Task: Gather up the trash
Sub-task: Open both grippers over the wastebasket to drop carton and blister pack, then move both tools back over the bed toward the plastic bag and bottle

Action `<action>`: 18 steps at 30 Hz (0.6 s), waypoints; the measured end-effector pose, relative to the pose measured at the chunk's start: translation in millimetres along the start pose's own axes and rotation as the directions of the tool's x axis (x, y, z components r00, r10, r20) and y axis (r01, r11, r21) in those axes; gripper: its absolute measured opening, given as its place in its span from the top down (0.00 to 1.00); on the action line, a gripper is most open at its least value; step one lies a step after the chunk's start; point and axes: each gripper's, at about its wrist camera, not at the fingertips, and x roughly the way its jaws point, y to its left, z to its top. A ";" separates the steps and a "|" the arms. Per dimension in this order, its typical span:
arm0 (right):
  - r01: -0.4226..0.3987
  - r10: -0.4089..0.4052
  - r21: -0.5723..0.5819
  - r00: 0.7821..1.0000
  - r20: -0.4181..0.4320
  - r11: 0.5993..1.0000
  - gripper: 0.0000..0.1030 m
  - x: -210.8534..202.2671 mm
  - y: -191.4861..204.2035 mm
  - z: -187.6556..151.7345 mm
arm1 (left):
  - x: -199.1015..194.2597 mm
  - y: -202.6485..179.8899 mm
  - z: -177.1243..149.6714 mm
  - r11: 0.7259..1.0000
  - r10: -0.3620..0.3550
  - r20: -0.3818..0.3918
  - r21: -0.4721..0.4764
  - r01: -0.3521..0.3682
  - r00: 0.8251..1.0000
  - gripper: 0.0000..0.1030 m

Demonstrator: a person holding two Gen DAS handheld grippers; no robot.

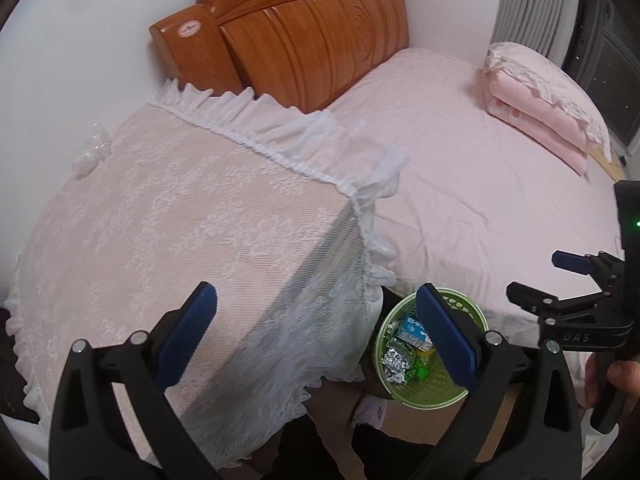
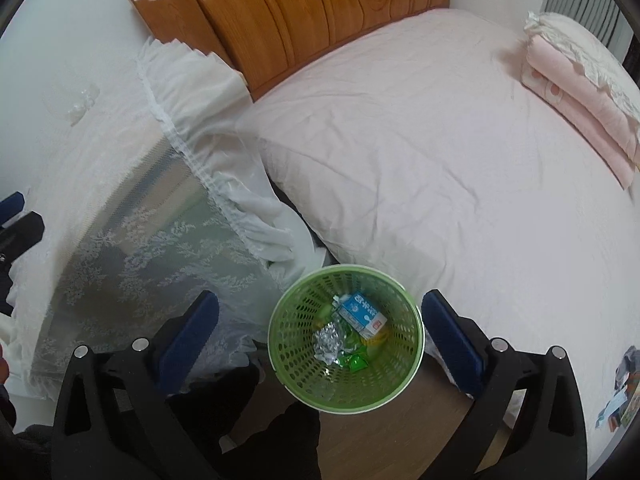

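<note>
My right hand-held gripper (image 2: 319,334) hangs spread wide and empty above the green basket (image 2: 280,344) on the floor, which holds a blue carton (image 2: 362,314), crumpled foil (image 2: 329,342) and a green wrapper (image 2: 356,361). My left hand-held gripper (image 1: 316,334) is spread too, over the lace-covered desk (image 1: 180,208). Beyond lie the pink bed (image 2: 440,140) and wooden headboard (image 2: 312,12).

A green basket (image 2: 412,364) is set on the floor (image 2: 400,432); folded pink bedding (image 2: 576,120) is laid on the bed (image 2: 420,140).
</note>
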 end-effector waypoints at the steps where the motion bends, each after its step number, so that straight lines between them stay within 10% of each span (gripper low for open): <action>1: -0.010 0.010 -0.008 1.000 0.012 1.000 0.02 -0.6 5.1 5.3 | -1.2 10.6 0.7 1.000 0.018 0.004 -0.022 -0.018 1.000 0.08; 18: -0.169 0.197 -0.245 0.976 0.096 0.955 0.02 20.1 210.0 155.8 | 56.5 312.1 63.5 0.887 0.324 0.026 -0.356 -0.295 0.946 0.08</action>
